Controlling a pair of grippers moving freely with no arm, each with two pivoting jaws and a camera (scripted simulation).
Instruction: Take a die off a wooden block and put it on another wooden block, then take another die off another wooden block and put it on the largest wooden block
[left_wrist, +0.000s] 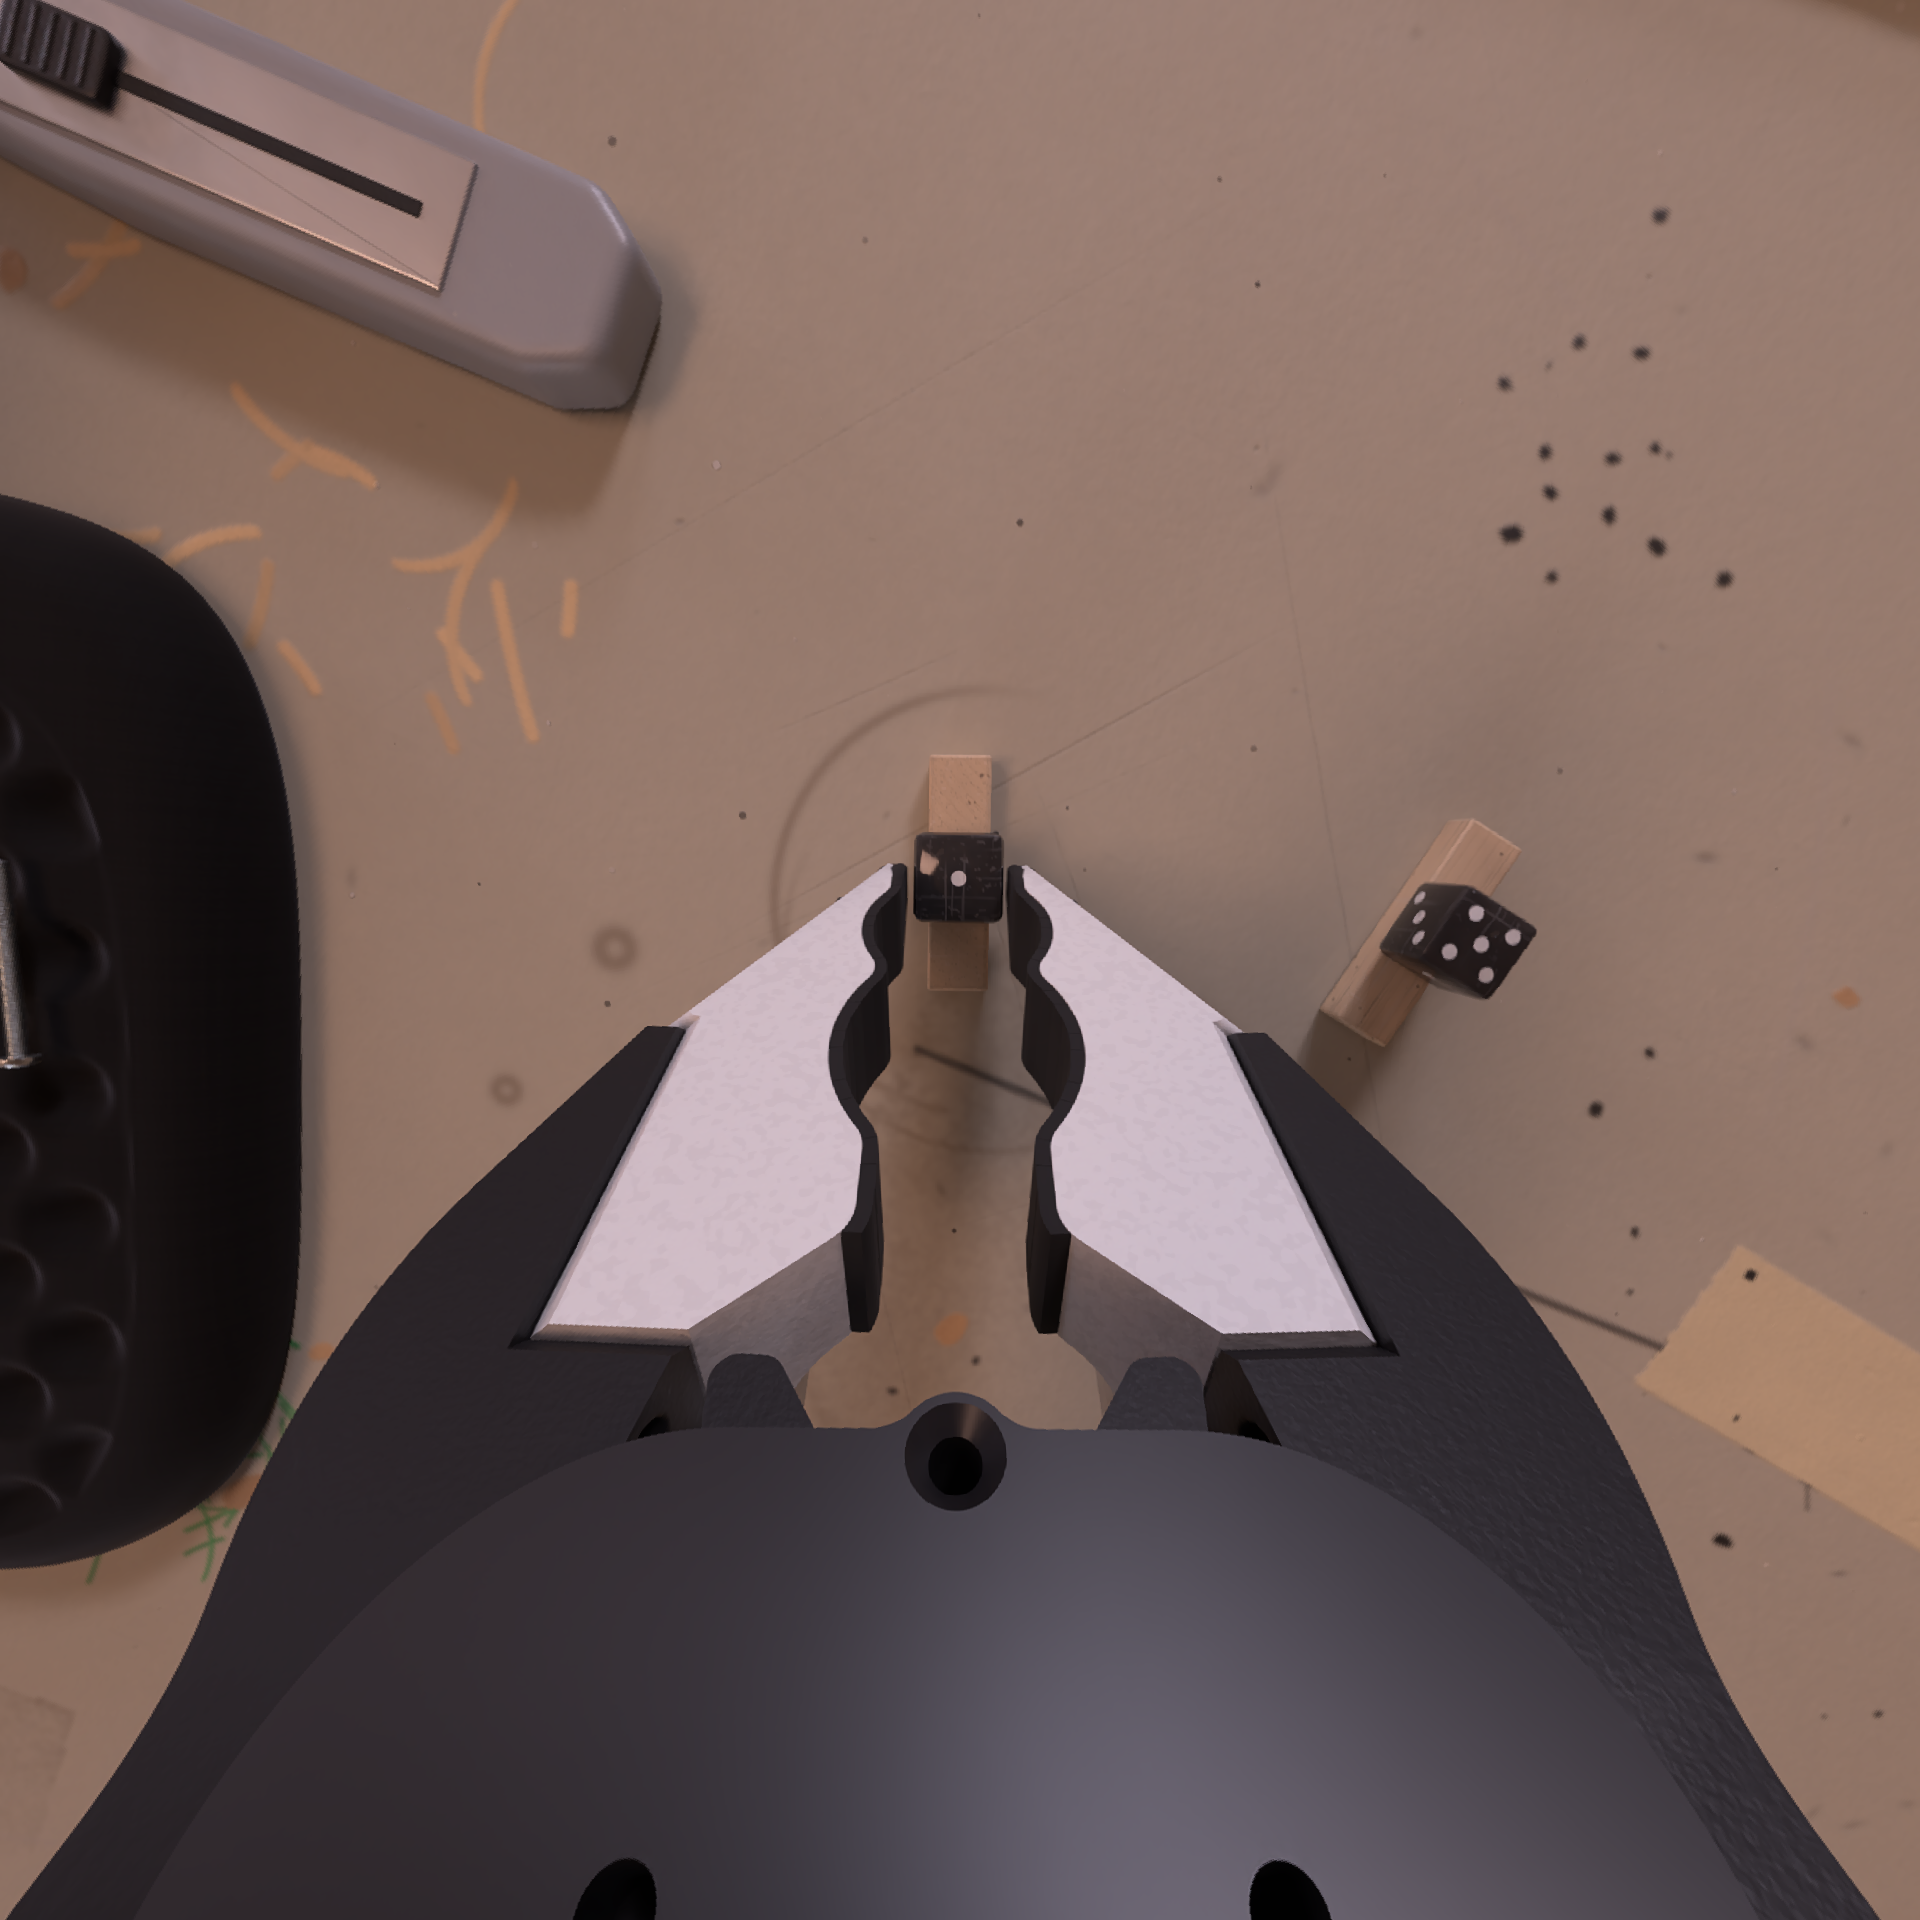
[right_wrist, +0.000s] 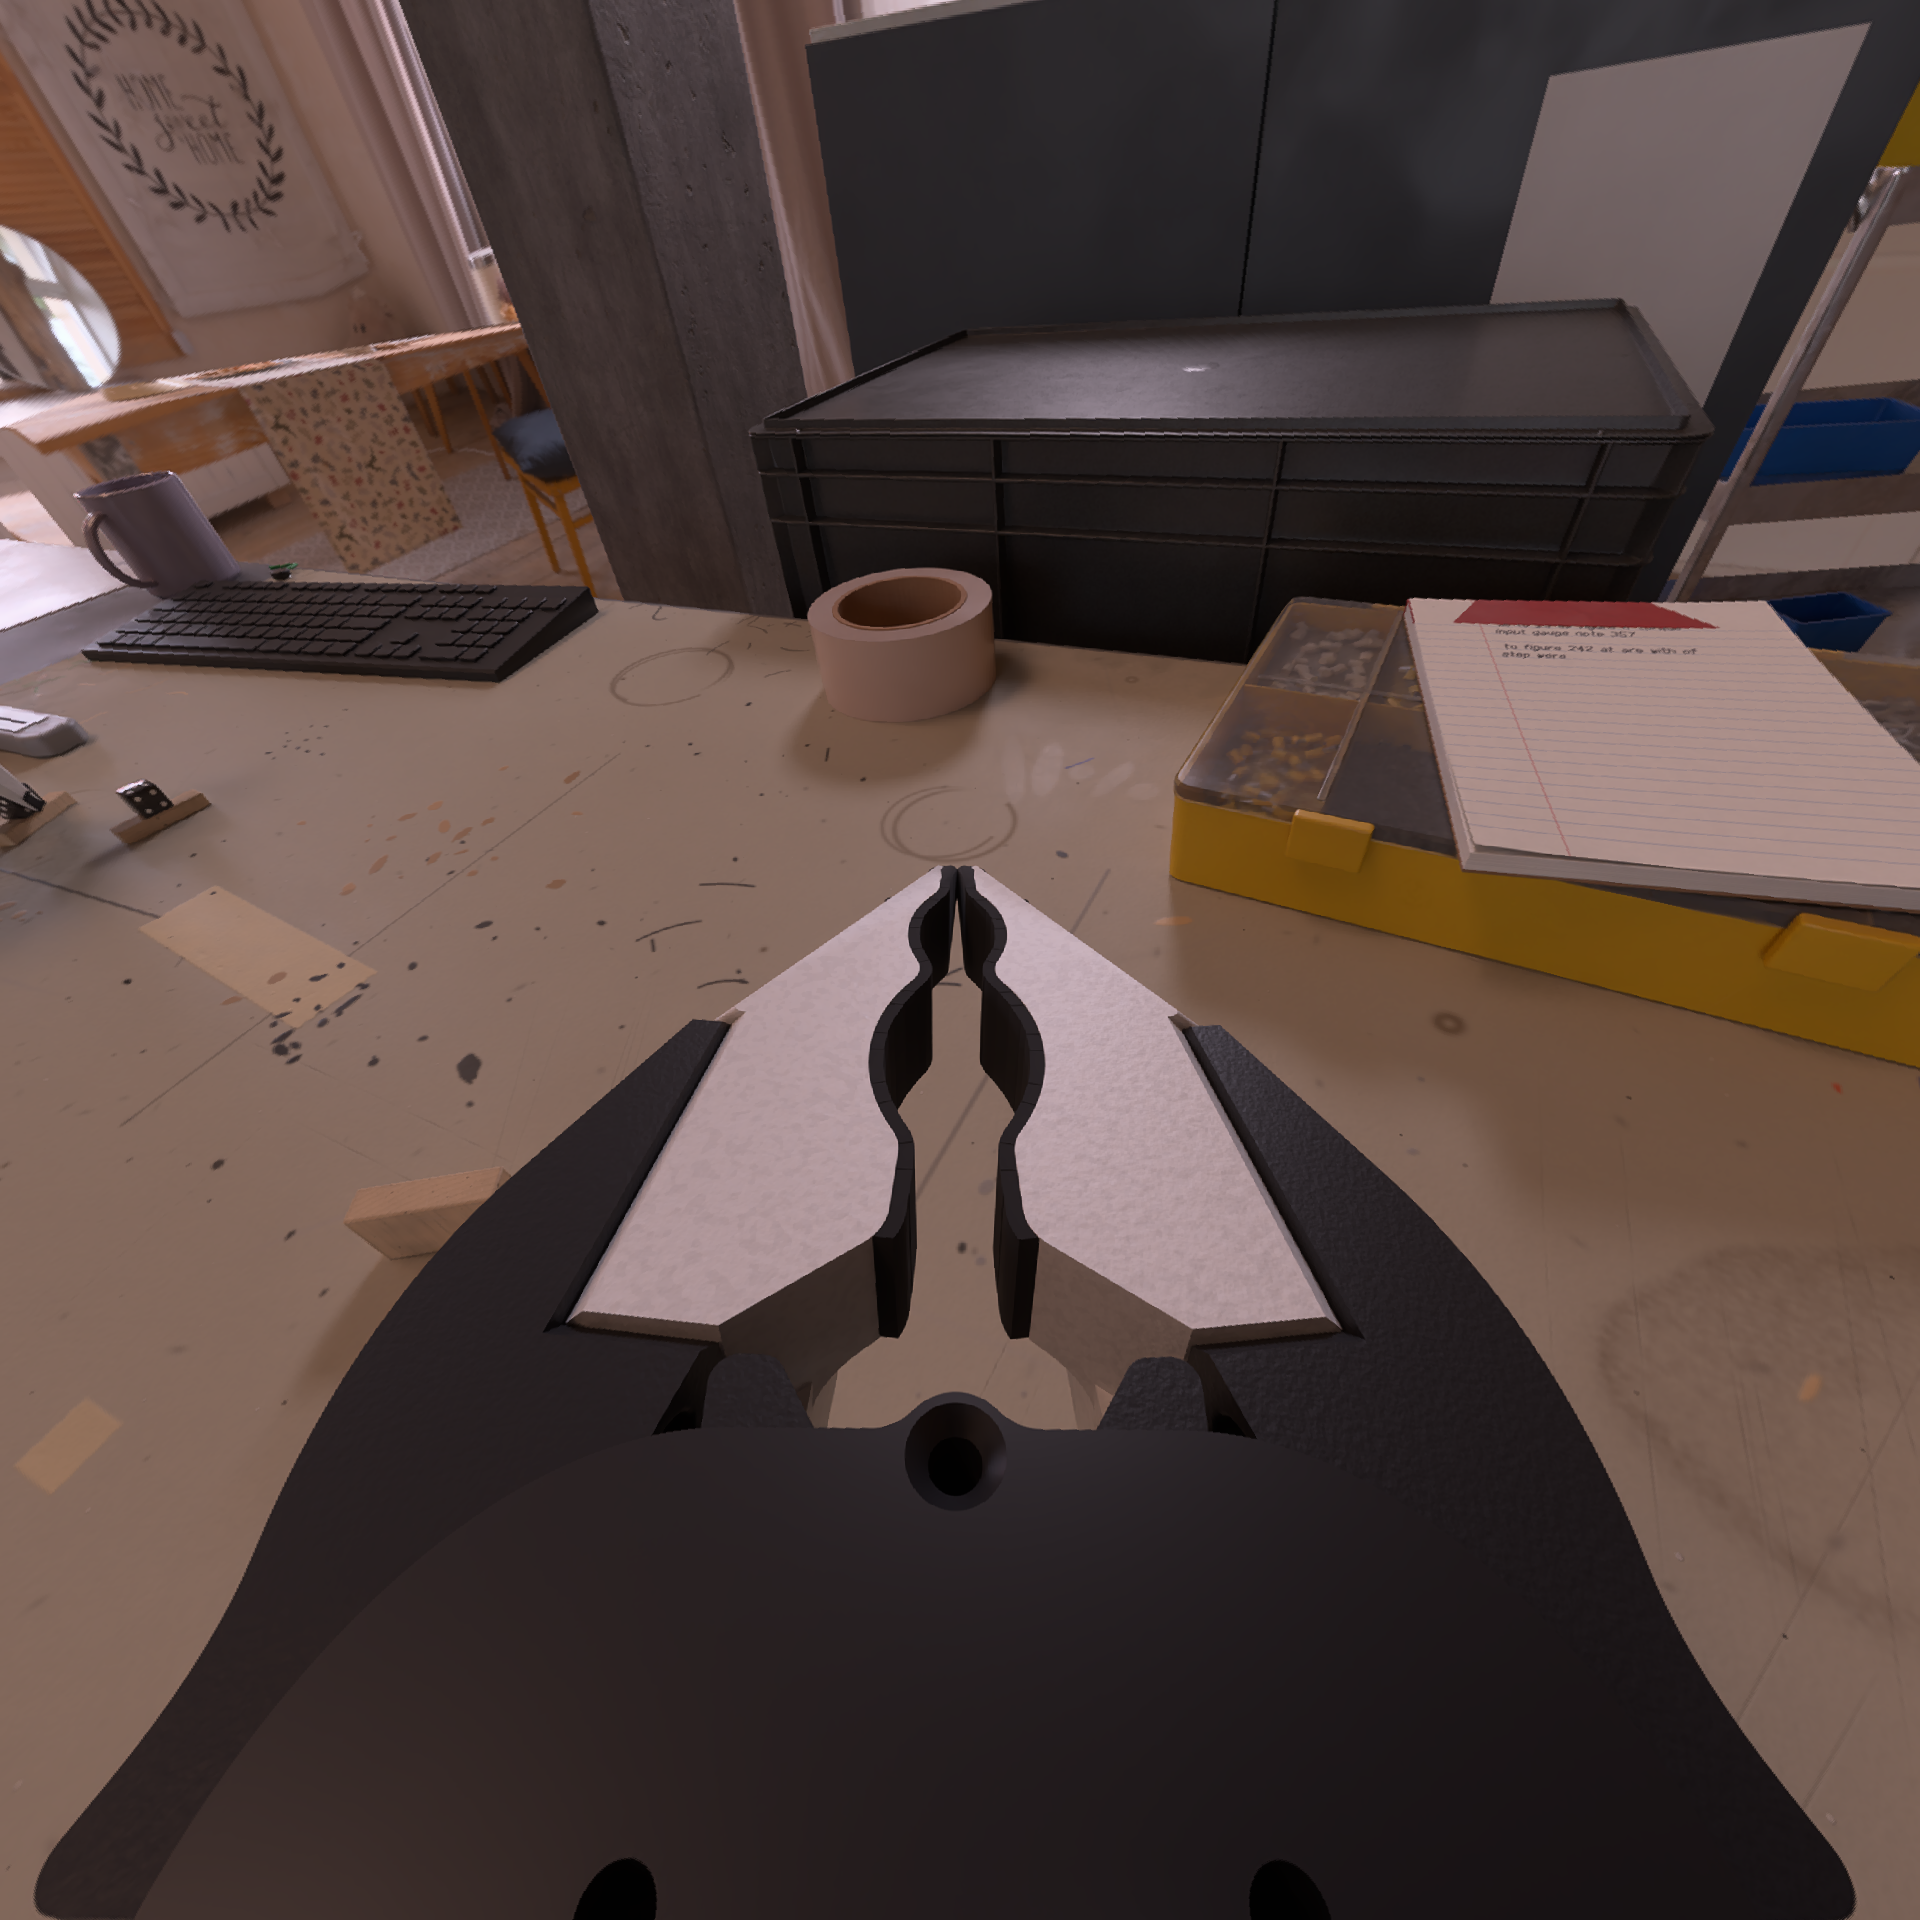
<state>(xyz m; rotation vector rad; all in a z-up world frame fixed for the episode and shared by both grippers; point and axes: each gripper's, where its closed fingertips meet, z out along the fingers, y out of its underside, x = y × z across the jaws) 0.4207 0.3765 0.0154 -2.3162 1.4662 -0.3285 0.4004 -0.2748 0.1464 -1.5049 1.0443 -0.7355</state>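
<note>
In the left wrist view I look straight down on a black die on a small wooden block. My left gripper has its fingertips pressed on both sides of this die. A second black die rests on another small block to the right. Both show far left in the right wrist view, the die on its block. A larger wooden block lies bare beside my right gripper, which is shut and empty above the table.
A grey utility knife and a black ridged object lie left of the blocks. A keyboard, mug, tape roll, yellow parts box under a notepad, and black crate stand farther back.
</note>
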